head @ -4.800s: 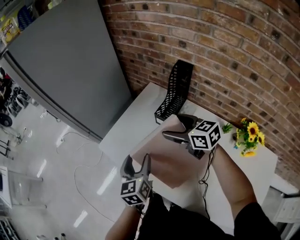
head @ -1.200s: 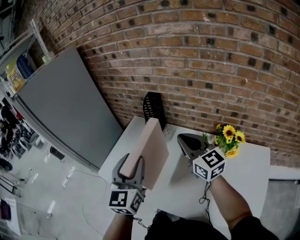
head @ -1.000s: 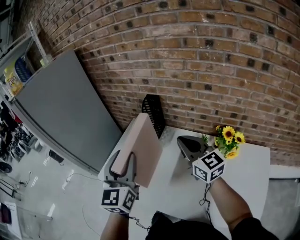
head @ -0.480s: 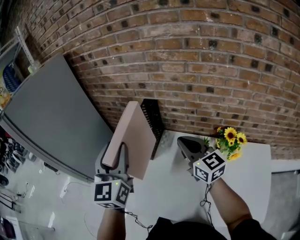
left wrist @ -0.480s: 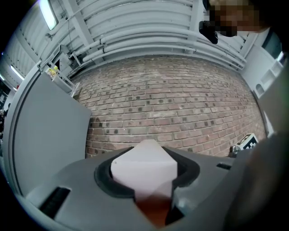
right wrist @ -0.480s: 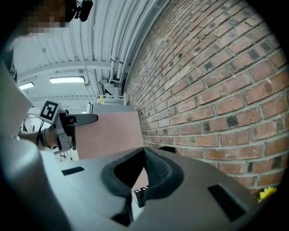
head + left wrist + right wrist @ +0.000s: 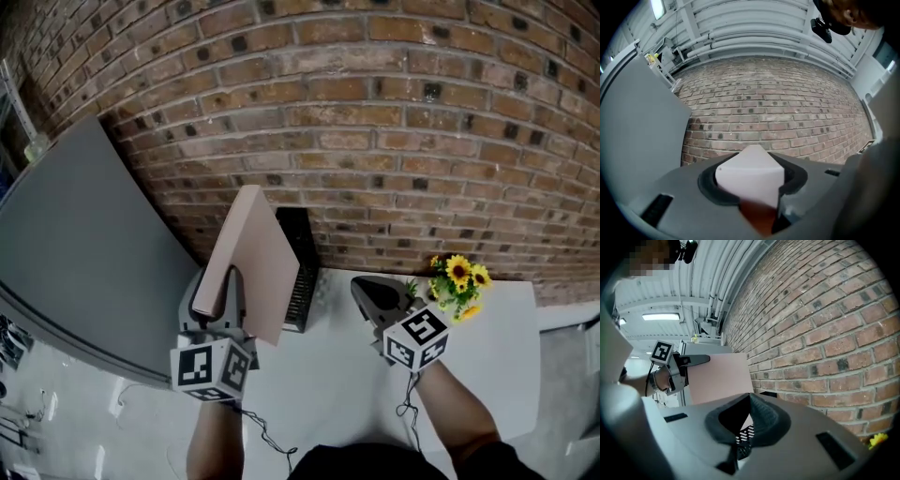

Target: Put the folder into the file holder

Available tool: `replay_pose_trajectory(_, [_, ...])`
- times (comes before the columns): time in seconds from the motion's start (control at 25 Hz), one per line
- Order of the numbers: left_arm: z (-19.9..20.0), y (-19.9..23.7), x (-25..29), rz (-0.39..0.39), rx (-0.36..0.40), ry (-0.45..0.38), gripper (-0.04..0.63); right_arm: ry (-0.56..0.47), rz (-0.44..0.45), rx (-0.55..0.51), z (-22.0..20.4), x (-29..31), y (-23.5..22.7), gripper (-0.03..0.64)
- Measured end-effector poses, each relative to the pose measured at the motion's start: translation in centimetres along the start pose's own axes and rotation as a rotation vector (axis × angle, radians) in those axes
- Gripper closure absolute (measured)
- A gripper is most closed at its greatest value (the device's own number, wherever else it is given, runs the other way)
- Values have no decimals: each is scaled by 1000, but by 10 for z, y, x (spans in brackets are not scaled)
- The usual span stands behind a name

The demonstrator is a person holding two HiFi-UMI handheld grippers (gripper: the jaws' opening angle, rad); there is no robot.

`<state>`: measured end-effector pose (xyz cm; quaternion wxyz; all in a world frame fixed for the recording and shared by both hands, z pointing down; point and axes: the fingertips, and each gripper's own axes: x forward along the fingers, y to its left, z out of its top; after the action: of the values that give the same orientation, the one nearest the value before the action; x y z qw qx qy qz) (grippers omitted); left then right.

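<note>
My left gripper [image 7: 218, 292] is shut on the lower edge of a pink folder [image 7: 249, 262] and holds it upright, in the air, at the table's left end. The folder's corner [image 7: 750, 174] fills the gap between the jaws in the left gripper view. Just right of the folder, a black mesh file holder [image 7: 299, 272] stands against the brick wall, partly hidden by it. My right gripper [image 7: 373, 294] is shut and empty above the white table [image 7: 328, 375], right of the holder. In the right gripper view the folder [image 7: 719, 376] and the holder's mesh [image 7: 745, 434] lie ahead.
A bunch of yellow sunflowers [image 7: 458, 282] stands at the table's back right, by the brick wall [image 7: 394, 141]. A large grey panel [image 7: 75, 253] leans left of the table. The table's left edge runs just below the folder.
My left gripper has carried the folder up and towards the wall, so it now stands beside the file holder. The right gripper has drifted slightly and stays shut.
</note>
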<state>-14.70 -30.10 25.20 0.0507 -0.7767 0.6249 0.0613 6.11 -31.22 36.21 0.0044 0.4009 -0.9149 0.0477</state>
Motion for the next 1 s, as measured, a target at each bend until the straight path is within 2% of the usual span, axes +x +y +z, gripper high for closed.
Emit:
replay_pose_trajectory(0.56, [-29, 29, 71, -67, -88, -4, 419, 18, -124, -4, -7, 19, -2, 614])
replay_pose_trajectory(1.0, [-67, 33, 101, -60, -103, 4, 417, 43, -169, 1, -16, 32, -7, 614])
